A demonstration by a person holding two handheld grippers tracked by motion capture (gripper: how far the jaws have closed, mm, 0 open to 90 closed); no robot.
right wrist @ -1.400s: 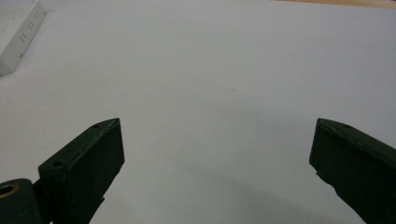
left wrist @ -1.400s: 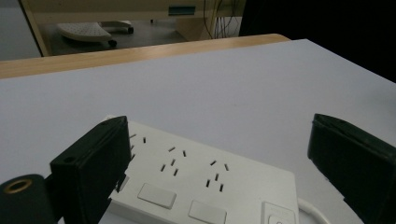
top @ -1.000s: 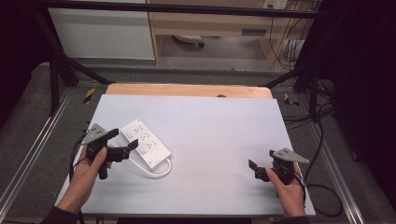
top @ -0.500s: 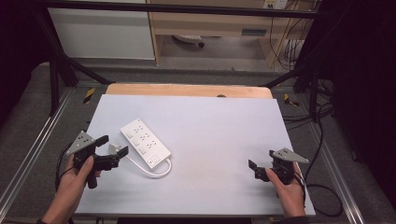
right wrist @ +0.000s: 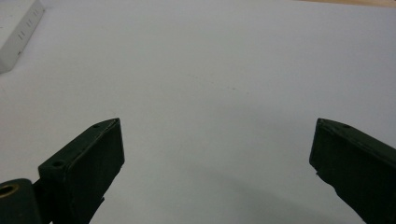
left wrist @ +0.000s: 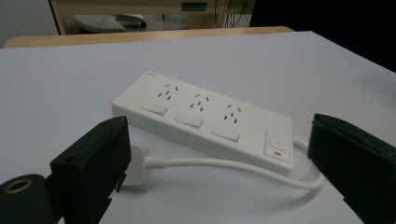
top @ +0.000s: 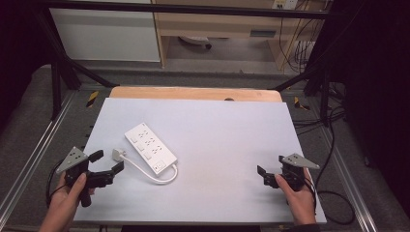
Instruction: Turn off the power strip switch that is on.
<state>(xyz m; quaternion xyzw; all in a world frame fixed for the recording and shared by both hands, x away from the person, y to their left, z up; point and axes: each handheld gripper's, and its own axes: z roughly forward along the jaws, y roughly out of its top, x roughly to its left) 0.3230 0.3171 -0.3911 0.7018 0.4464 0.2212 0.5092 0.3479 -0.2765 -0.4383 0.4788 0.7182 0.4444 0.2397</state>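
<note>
Nothing looks grasped yet: the white power strip (top: 150, 148) lies on the counter (top: 232, 125) with its plug (top: 117, 154) just ahead of the released left tongs (top: 107, 165), while the right tongs (top: 265, 175) sit spread and empty well apart

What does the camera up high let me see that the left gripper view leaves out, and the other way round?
The high view alone takes in both hands, the right gripper near the table's right edge, and the floor around.

The left gripper view alone shows the power strip's socket holes, switches and red-marked button.

Both show the strip, its plug, the looping cord, and the left gripper open beside the plug.
</note>
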